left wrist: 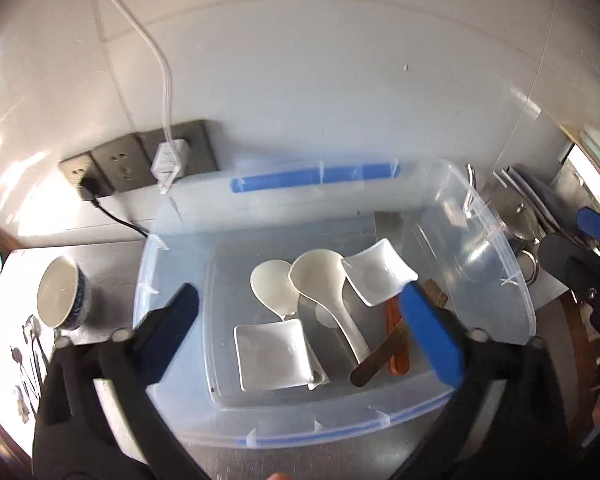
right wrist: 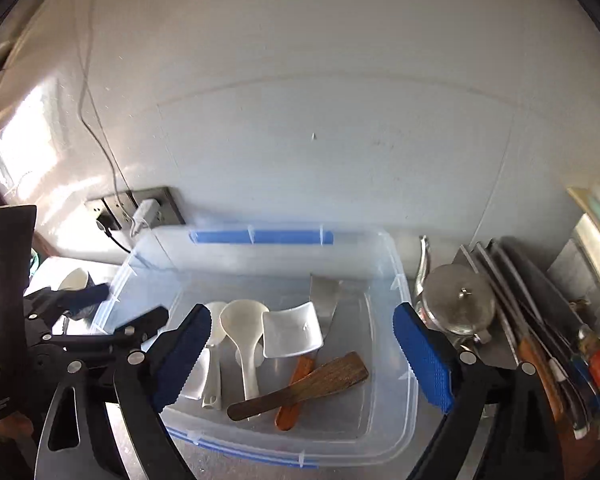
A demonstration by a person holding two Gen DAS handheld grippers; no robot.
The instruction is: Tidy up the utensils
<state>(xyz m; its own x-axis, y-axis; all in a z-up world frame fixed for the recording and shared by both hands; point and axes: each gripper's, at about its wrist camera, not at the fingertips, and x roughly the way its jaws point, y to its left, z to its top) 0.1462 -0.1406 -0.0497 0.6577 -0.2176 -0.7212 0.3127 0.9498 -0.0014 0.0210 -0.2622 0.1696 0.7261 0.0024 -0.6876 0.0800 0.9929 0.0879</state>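
Both claws spread wide, empty: left claw, right claw above clear plastic bin on steel desk. Inside: white rice paddles, square white dishes, dark wooden spatula.

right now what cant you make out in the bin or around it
- Metal spatula: right wrist view, its blade partly covered by the white square dish.
- Small spoons left of the bin: left wrist view, too small and glare-washed to count.
- Second square dish: in the right wrist view, mostly behind the right hand-held gripper finger.
- Stacked items at right: cut off by the edge.
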